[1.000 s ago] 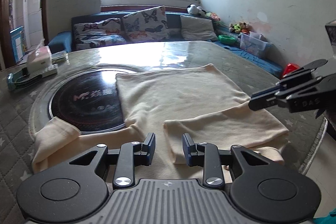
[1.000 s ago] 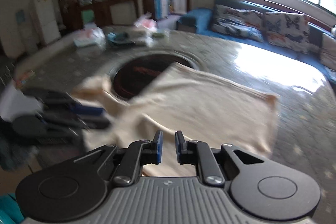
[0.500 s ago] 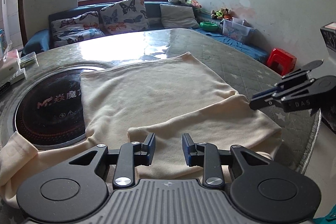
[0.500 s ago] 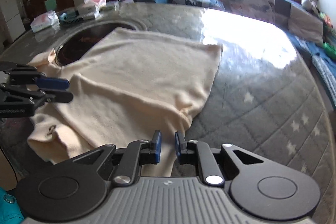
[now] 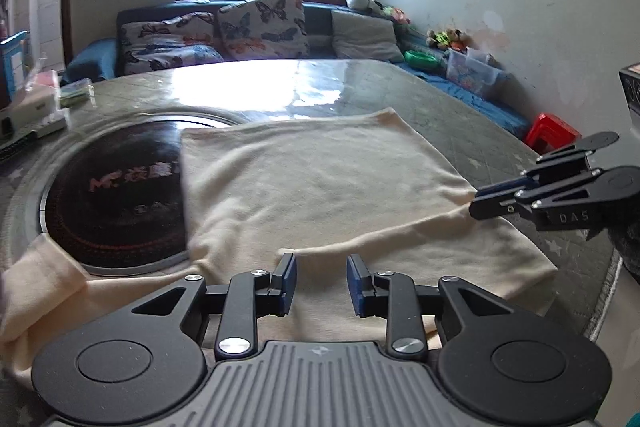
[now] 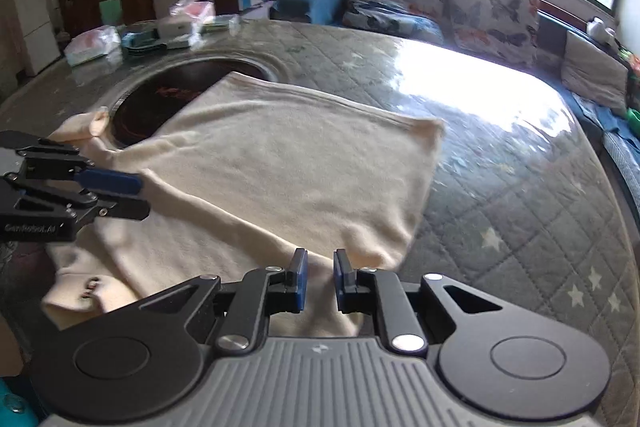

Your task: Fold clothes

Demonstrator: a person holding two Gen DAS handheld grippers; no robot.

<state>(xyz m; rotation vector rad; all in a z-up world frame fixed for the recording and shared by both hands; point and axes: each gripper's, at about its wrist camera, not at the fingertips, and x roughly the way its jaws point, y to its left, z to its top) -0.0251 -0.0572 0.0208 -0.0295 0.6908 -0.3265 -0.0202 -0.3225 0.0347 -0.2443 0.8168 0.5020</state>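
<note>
I see the cream garment (image 5: 320,187) spread on the quilted table (image 6: 520,195), one sleeve folded across, both my left gripper (image 5: 320,281) and right gripper (image 6: 319,277) parted, grasping nothing.

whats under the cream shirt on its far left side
The cream shirt overlaps the black round hob set in the table; how far the hob reaches beneath it is covered.

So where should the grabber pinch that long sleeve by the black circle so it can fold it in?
Pinch the sleeve at its cuff end, where it hangs loose off the round black plate. Probably come in low from the near table edge with the left gripper, which is open and closest. The cuff is a thick free edge, easy to slide a finger under.
</note>
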